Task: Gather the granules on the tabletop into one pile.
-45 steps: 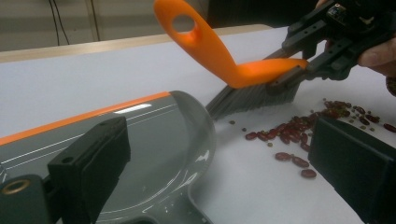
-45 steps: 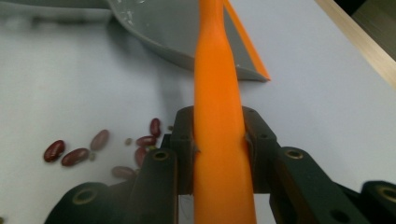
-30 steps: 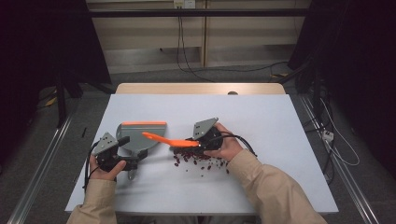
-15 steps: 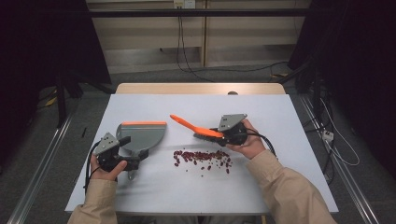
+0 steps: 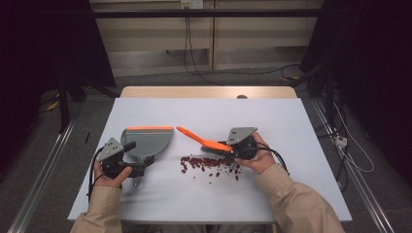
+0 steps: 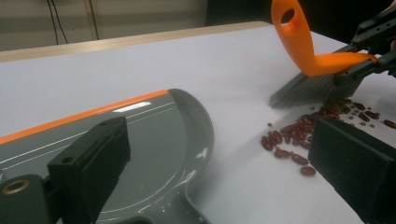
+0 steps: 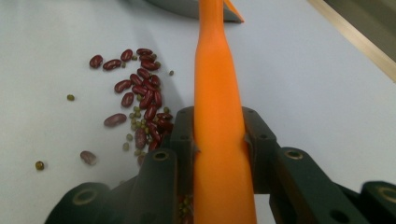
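I see a pale blue-white counter [image 5: 291, 126] with a tan wooden far edge. The dustpan [image 5: 148, 141] is grey with an orange lip. The brush [image 5: 201, 141] has an orange handle and grey bristles. Dark red beans [image 5: 209, 165] mix with tiny green ones. Both sleeves are beige.

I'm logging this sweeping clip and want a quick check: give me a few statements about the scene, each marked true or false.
1. The right gripper grips an orange brush. True.
2. The beans lie inside the dustpan. False: they lie on the table, right of the dustpan.
3. The left gripper holds the dustpan by its handle. True.
4. All the beans are red. False: small green ones lie among them.
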Demonstrator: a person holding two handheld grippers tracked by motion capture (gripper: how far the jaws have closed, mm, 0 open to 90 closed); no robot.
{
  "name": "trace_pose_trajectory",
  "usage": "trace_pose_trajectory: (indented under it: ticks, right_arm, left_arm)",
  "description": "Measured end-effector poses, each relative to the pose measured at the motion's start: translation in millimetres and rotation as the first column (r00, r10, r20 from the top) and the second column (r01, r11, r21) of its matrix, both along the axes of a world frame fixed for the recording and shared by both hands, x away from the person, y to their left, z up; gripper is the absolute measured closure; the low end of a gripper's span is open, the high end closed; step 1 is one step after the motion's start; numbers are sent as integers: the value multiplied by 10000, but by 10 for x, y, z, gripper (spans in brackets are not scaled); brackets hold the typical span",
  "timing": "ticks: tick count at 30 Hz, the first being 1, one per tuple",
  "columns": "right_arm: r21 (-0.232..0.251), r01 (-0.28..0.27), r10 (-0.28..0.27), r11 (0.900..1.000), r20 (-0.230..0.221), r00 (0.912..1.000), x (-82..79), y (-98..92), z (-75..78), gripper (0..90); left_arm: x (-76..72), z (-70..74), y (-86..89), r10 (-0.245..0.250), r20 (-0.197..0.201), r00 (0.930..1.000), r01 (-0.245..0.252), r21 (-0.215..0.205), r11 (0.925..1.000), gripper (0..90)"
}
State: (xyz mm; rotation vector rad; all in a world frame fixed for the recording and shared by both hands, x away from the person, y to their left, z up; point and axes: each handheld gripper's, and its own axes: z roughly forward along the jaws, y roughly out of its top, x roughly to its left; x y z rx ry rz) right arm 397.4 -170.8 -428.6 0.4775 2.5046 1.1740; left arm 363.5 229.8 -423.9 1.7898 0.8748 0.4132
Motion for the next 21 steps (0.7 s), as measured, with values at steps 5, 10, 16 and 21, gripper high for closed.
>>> trace_pose_trajectory:
  ticks: [5,10,16,21]
  right_arm:
    - [711,901,-907,9934,47,9959,1,-8,128,710]
    - [1905,2189,-2091,9570,-701,9754,-24,71,237,710]
    - [2697,3075,-2757,9125,-1498,9495,-67,276,259,710]
    - [2820,3277,-2831,9017,-1880,9405,-91,454,240,710]
  left_arm:
    - [1,1,-1,15,4,10000,-15,-15,10000,56]
    - [1,-1,-2,4,-15,10000,-4,-30,10000,56]
    - [-2,2,-5,-33,2,10000,33,-47,10000,56]
    - [-6,8,2,-49,-1,10000,49,-118,9999,56]
